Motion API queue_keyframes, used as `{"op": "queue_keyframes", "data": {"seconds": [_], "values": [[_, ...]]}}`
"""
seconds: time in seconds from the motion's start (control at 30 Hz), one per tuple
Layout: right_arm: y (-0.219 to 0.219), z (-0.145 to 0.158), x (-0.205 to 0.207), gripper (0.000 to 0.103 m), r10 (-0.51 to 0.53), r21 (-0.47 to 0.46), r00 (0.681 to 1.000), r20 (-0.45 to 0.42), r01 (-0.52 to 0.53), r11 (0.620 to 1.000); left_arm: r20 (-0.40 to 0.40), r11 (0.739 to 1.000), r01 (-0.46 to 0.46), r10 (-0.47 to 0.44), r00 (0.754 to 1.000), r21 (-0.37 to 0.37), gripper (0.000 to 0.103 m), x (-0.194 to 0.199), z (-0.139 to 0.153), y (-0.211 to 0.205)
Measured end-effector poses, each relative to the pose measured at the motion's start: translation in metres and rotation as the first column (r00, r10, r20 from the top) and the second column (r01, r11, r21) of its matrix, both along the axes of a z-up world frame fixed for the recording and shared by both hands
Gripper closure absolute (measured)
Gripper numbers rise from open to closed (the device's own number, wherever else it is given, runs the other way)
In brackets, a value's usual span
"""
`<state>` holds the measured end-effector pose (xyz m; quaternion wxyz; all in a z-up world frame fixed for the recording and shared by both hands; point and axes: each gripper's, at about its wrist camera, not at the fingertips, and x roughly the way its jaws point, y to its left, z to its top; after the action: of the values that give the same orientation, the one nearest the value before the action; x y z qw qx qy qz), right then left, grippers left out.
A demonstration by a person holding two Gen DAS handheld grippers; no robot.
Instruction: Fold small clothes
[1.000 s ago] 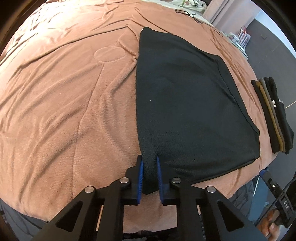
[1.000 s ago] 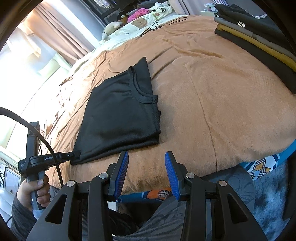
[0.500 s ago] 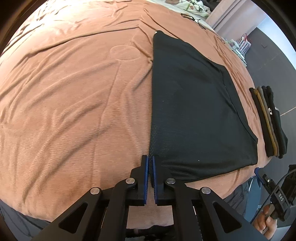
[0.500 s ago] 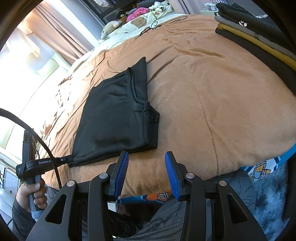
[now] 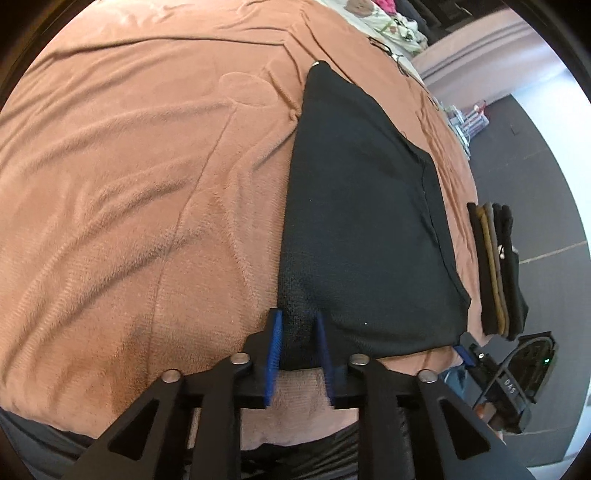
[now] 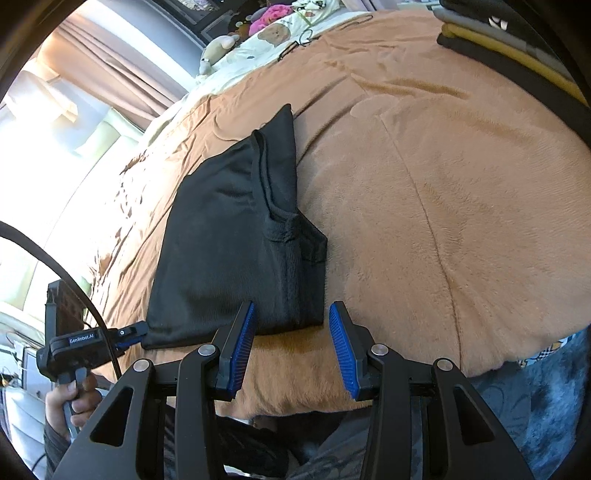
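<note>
Left wrist view: left gripper (image 5: 298, 350) at near corner of folded black shirt (image 5: 365, 221) on brown blanket (image 5: 129, 184); jaws opening, cloth between pads, no longer pinched. Folded stack (image 5: 496, 269) lay to the right.

Right wrist view: right gripper (image 6: 291, 347) spread, empty, just short of the shirt's (image 6: 229, 251) other near corner.

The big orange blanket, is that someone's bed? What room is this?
Most likely a bedroom. The orange blanket covers a wide bed, stuffed toys sit by the patterned bedding at its far end, curtains hang beside it, and folded clothes are stacked on it.
</note>
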<state>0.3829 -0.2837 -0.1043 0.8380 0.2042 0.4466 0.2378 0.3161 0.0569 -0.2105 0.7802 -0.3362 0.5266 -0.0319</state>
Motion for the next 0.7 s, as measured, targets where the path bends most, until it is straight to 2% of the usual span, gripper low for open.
{"op": "queue_keyframes", "data": {"seconds": [0.13, 0.5, 0.53, 0.57, 0.6, 0.63, 0.7], "values": [[-0.002, -0.007, 0.008, 0.064, 0.008, 0.042, 0.999, -0.035, -0.007, 0.999, 0.007, 0.999, -0.009, 0.009, 1.0, -0.047, 0.068, -0.005, -0.001, 0.002], [0.002, -0.023, 0.03, 0.064, -0.002, 0.149, 0.995, -0.105, 0.018, 0.989, 0.023, 0.979, -0.055, 0.061, 0.998, -0.194, 0.069, -0.003, -0.019, 0.011], [0.003, -0.023, 0.03, 0.066, -0.001, 0.147, 0.995, -0.102, 0.016, 0.989, 0.026, 0.978, -0.057, 0.064, 0.998, -0.198, 0.071, -0.005, -0.019, 0.011], [0.005, -0.022, 0.03, 0.073, 0.003, 0.142, 0.995, -0.101, 0.012, 0.99, 0.028, 0.979, -0.056, 0.062, 0.998, -0.197, 0.074, -0.005, -0.019, 0.011], [0.006, -0.024, 0.03, 0.077, 0.008, 0.141, 0.994, -0.106, 0.007, 0.99, 0.022, 0.98, -0.054, 0.059, 0.998, -0.194, 0.086, -0.006, -0.02, 0.011], [0.007, -0.025, 0.031, 0.085, 0.013, 0.148, 0.993, -0.114, 0.004, 0.989, 0.017, 0.978, -0.055, 0.059, 0.998, -0.203, 0.091, -0.007, -0.022, 0.012], [0.01, -0.027, 0.031, 0.09, 0.019, 0.16, 0.992, -0.125, 0.002, 0.987, 0.026, 0.976, -0.058, 0.065, 0.998, -0.211, 0.094, -0.01, -0.021, 0.014]]}}
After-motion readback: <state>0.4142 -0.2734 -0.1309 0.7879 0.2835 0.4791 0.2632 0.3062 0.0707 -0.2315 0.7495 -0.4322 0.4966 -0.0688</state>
